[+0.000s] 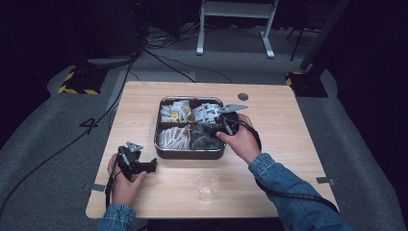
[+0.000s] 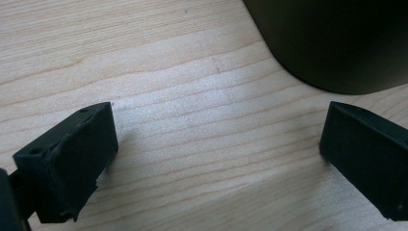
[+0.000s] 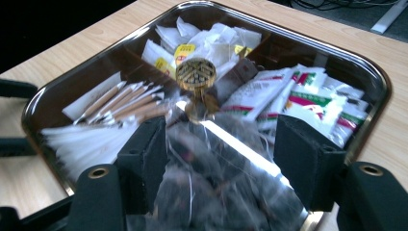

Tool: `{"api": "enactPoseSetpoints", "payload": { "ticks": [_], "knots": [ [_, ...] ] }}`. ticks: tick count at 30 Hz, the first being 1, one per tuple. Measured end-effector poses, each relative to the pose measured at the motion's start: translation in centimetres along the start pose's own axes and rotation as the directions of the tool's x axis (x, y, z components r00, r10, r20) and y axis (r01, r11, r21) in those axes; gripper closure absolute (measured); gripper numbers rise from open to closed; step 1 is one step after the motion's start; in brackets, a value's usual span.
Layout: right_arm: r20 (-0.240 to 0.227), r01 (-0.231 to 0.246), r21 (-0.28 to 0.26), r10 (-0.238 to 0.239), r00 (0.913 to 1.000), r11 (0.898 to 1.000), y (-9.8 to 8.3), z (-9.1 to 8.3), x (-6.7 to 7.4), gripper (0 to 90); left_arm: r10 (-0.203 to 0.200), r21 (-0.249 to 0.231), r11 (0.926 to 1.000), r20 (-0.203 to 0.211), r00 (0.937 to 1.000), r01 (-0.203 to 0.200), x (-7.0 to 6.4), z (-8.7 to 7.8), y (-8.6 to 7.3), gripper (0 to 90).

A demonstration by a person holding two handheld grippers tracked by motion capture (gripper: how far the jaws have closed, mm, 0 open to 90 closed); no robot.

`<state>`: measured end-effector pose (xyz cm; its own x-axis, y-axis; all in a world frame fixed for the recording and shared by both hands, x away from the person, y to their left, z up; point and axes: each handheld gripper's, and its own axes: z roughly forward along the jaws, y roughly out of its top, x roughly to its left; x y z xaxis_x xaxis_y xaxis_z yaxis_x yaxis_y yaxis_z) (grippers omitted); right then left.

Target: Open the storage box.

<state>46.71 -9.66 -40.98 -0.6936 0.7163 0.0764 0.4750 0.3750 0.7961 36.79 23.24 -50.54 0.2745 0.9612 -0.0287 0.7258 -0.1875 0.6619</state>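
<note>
Right claw [image 3: 219, 159] is hovering wide over the clear dark-tea packets [image 3: 216, 187] at the tray's [image 1: 190, 153] 5 o'clock compartment, not pinching yet; next it's needing to dip and close. Left claw [image 2: 216, 159] is idling wide on the table [image 2: 192, 96]

The tabletop [image 1: 288, 134] is pale wood with a fine grain. The tray [image 3: 365, 62] is silvery metal, dark inside. Between the black fingers [image 3: 144, 154] lie clear bags [image 3: 221, 178] of dark stuff. Beyond the fingers stand a brass-coloured knob [image 3: 196, 73], white packets [image 3: 308, 96] printed red and green, white sachets [image 3: 192, 43] with yellow labels, and brown sticks [image 3: 125, 98] in white wrappers. The sleeves [image 1: 293, 187] are blue denim.
</note>
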Motion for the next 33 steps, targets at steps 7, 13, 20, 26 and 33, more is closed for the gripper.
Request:
{"api": "enactPoseSetpoints", "payload": {
  "ticks": [7,13,20,26,33],
  "knots": [
    [-0.010,-0.024,0.012,0.024,0.9997,1.000,1.1,2.8,0.4,39.7,0.001,0.001,1.0000,0.001,1.0000,-0.001,0.0,0.0,0.0,0.2],
    [-0.011,-0.083,0.012,0.083,0.9965,0.996,1.6,4.7,0.6,41.3,0.001,0.001,1.0000,0.001,1.0000,-0.001,0.0,0.0,0.0,0.1],
    [0.017,-0.072,0.018,0.072,0.9973,0.997,1.9,6.4,1.2,43.6,0.002,0.001,1.0000,0.002,1.0000,-0.002,0.0,0.0,0.0,0.1],
    [0.033,-0.068,0.023,0.067,0.9972,0.997,1.9,7.5,1.5,49.6,0.006,0.000,1.0000,0.005,1.0000,-0.006,0.1,0.0,0.0,0.1],
    [0.060,-0.011,0.045,0.009,0.9982,0.999,2.2,8.5,2.3,58.3,0.009,-0.001,1.0000,0.006,0.9999,-0.009,0.1,0.0,0.0,0.2]
  ]
}}
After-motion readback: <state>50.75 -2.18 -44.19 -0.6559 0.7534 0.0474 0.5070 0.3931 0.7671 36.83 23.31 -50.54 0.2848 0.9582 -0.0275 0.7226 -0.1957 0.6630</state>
